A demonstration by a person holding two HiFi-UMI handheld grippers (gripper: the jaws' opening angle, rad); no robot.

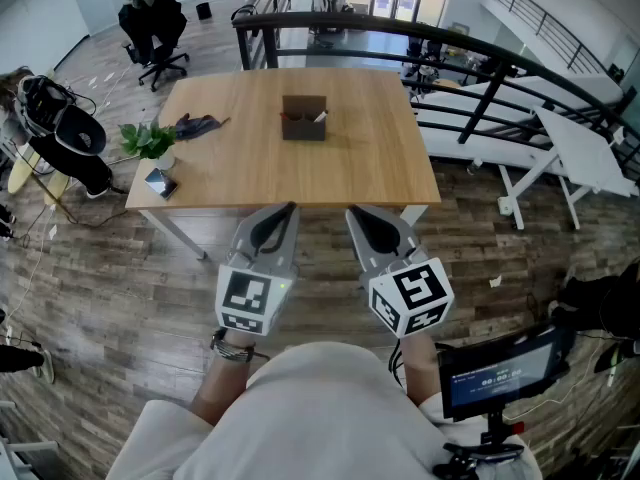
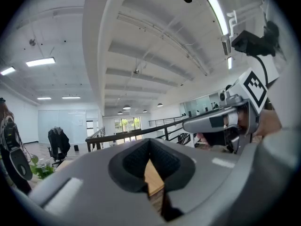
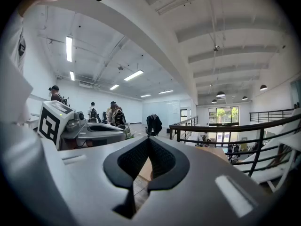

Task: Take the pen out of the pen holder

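Note:
A brown pen holder [image 1: 304,118] stands on the far middle of the wooden table [image 1: 250,168], with a white pen [image 1: 321,116] leaning out at its right side. Both grippers hover close to my body, short of the table's near edge and well away from the holder. My left gripper [image 1: 289,209] is shut with nothing in it, and its jaws fill the left gripper view [image 2: 150,145]. My right gripper [image 1: 352,212] is shut and empty too, seen up close in the right gripper view [image 3: 148,142]. Both gripper views point up at the ceiling, and the holder does not show in them.
On the table's left part lie a small green plant [image 1: 148,140], a dark cloth [image 1: 197,125] and a small flat object [image 1: 160,182]. A black railing [image 1: 470,48] runs behind the table. White tables [image 1: 580,148] stand at the right, a screen [image 1: 497,373] at lower right.

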